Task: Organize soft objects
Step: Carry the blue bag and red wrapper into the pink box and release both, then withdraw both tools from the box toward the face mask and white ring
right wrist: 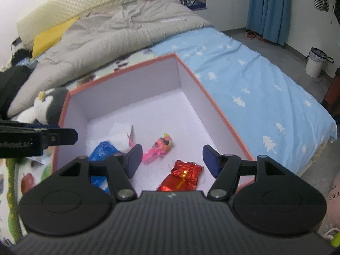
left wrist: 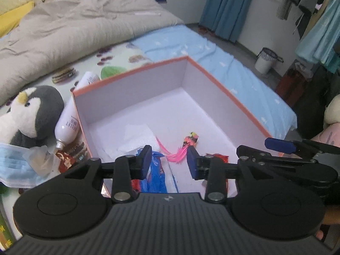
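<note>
An open box with an orange rim and white inside point(left wrist: 204, 89) point(right wrist: 187, 85) sits on the bed. On its floor lie a pink-haired doll point(left wrist: 191, 140) point(right wrist: 161, 145), a blue plastic bag point(left wrist: 156, 174) point(right wrist: 104, 149), a white tissue point(left wrist: 138, 138) point(right wrist: 121, 133) and a red foil packet point(right wrist: 182, 176) point(left wrist: 221, 158). My left gripper point(left wrist: 169, 162) hangs open over the box's near end, nothing pressed between its pads. My right gripper point(right wrist: 172, 159) is open too, above the red packet and doll. A penguin plush point(left wrist: 31, 112) point(right wrist: 48, 106) lies outside the box, to its left.
Left of the box lie a white tube bottle point(left wrist: 70, 123), a blue face mask point(left wrist: 14, 163) and a red wrapper. A grey duvet point(left wrist: 63, 31) covers the far bed; blue sheet spreads right of the box. A white bin point(right wrist: 315, 62) stands on the floor.
</note>
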Demonstrator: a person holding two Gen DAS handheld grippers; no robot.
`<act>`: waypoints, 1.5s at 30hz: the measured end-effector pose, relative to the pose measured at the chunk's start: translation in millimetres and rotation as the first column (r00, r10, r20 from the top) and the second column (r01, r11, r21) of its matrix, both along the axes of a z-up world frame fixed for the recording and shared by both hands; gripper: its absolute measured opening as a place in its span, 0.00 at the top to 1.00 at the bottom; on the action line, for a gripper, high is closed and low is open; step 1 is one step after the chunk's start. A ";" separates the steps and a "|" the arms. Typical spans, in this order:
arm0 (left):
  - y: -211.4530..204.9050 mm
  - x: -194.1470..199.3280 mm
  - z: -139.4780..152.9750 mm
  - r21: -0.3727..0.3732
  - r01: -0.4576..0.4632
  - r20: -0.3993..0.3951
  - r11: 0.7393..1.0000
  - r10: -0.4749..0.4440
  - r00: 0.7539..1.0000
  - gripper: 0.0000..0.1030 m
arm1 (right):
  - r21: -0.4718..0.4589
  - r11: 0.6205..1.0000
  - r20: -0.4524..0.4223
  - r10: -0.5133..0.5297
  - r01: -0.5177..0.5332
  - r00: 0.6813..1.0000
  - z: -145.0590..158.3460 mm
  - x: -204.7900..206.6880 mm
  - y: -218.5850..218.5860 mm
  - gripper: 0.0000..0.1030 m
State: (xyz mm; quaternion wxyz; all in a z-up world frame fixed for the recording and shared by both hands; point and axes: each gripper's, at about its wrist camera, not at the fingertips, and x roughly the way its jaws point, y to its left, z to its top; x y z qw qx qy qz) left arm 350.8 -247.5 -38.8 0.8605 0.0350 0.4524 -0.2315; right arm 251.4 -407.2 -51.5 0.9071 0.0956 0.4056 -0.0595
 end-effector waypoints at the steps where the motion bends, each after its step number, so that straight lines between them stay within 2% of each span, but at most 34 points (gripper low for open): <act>1: 3.3 -3.9 5.5 -0.004 -0.004 0.017 1.000 0.004 1.000 0.60 | 0.001 1.000 0.015 0.000 0.000 1.000 5.1 -2.5 0.9 0.37; 4: 13.5 -16.7 23.6 -0.019 -0.020 0.059 1.000 0.021 0.998 0.60 | -0.005 1.000 0.071 -0.004 0.004 0.997 22.8 -12.3 5.9 0.37; 8: 33.6 -37.3 51.5 -0.079 -0.035 0.109 0.996 0.043 0.993 0.60 | -0.021 1.000 0.151 0.014 -0.011 0.988 49.3 -29.7 17.8 0.37; 14: 60.1 -79.9 86.7 -0.084 -0.044 0.216 0.995 0.062 0.974 0.59 | -0.021 0.999 0.247 0.036 -0.032 0.968 82.6 -62.7 39.7 0.37; 21: 101.3 -136.4 102.3 -0.131 -0.073 0.264 0.989 0.106 0.959 0.59 | -0.032 0.997 0.318 0.079 -0.072 0.945 102.0 -105.8 73.9 0.37; 26: 132.4 -168.9 97.6 -0.144 -0.109 0.268 0.984 0.145 0.952 0.58 | -0.039 0.994 0.331 0.112 -0.105 0.937 98.0 -130.9 96.3 0.37; 33: 170.7 -210.7 82.0 -0.114 -0.155 0.299 0.981 0.183 0.937 0.58 | -0.032 0.989 0.320 0.145 -0.142 0.936 81.9 -157.1 123.4 0.37; 45: 221.5 -247.5 46.9 -0.143 -0.240 0.281 0.960 0.272 0.920 0.58 | -0.034 0.976 0.282 0.216 -0.215 0.935 39.5 -181.1 172.7 0.37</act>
